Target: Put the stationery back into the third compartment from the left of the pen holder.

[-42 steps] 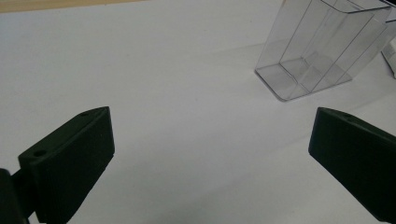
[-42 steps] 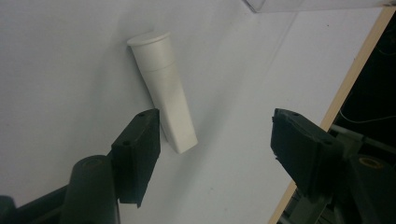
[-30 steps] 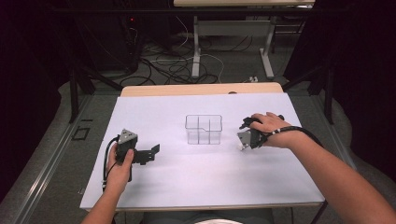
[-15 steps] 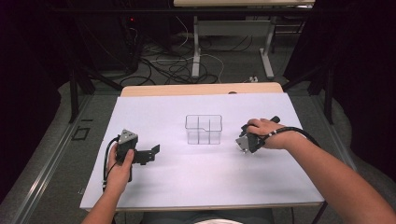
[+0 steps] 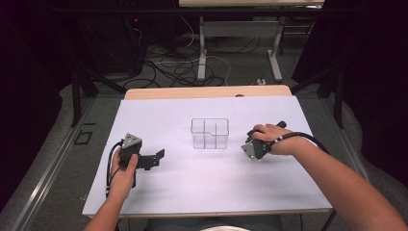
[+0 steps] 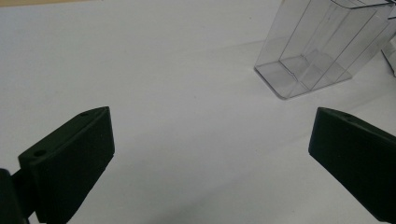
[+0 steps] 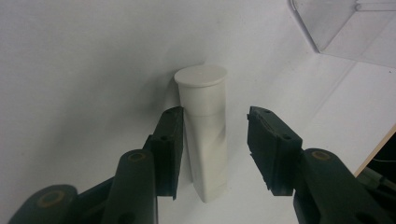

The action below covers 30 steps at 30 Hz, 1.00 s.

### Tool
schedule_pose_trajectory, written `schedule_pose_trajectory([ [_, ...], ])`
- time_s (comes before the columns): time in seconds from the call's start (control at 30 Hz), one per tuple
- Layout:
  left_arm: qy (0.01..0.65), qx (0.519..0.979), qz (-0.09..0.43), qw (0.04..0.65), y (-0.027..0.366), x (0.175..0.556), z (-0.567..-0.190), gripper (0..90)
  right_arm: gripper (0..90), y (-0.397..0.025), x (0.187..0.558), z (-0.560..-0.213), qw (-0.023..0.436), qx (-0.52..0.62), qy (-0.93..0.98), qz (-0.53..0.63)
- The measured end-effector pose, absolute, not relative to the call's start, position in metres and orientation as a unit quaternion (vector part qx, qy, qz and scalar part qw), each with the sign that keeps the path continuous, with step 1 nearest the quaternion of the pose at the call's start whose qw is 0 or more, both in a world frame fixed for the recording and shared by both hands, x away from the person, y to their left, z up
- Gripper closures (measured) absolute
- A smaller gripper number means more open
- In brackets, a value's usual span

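Note:
A white tube (image 7: 203, 140) with a round flat cap lies on the white table, cap pointing away from the right gripper view's camera. My right gripper (image 7: 215, 122) is open, its jaws on either side of the tube, the left one close against it. In the high view my right gripper (image 5: 253, 148) is low on the table, just right of a clear divided box (image 5: 209, 133). My left gripper (image 5: 157, 159) rests at the left of the table, wide open (image 6: 212, 135) with nothing between its jaws. It points toward the clear box (image 6: 313, 51).
A corner of the clear box (image 7: 341, 18) lies beyond the tube, up and to the right. The table's edge (image 7: 373, 149) runs close on the right of the right gripper view. White table surface (image 5: 202, 178) spreads between the two hands.
My right hand has come down and slightly nearer the person, settling beside the box. The left hand and its gripper have stayed still.

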State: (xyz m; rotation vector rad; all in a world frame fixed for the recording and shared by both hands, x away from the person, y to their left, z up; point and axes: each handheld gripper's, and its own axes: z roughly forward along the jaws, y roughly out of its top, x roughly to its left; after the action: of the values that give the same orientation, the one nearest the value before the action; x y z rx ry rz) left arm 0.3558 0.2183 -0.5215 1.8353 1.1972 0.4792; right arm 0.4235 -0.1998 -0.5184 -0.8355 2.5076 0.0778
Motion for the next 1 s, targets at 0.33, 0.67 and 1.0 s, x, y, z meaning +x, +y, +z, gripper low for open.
schedule_pose_trajectory([
  [0.33,0.478,0.742,0.190,0.430,0.218,0.355,-0.521,0.2,56.7,-0.203,0.420,-0.518,0.235,-0.303,0.923,0.010],
  [0.67,0.480,0.741,0.190,0.430,0.219,0.355,-0.521,0.2,56.7,-0.209,0.412,-0.526,0.280,-0.333,0.900,0.027],
  [1.0,0.479,0.740,0.190,0.432,0.219,0.356,-0.521,0.2,57.1,-0.215,0.406,-0.535,0.291,-0.340,0.893,0.036],
])
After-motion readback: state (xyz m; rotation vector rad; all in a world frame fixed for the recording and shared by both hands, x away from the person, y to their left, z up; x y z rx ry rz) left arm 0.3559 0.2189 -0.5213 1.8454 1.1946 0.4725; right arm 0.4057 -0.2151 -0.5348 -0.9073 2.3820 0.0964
